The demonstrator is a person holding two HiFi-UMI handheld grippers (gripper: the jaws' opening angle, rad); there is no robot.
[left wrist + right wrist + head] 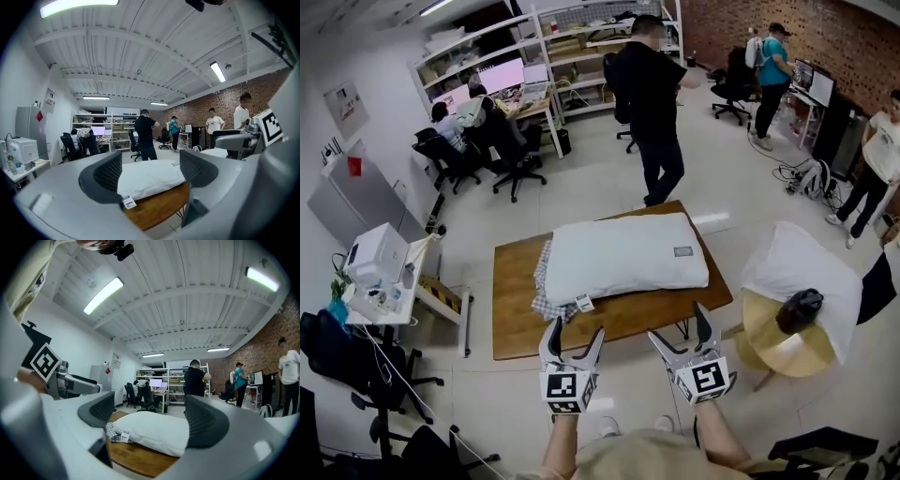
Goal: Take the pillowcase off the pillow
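I am holding my left tool (575,330) and my right tool (678,323) side by side, just short of the near edge of the wooden bench (516,328). Both are standing with jaws spread and nothing between them. The white pillow (623,255) is lying across the bench ahead, clear of both tools. Checked cloth (542,281) is bunching out at its left end, and a small tag (583,303) is hanging at its near corner.
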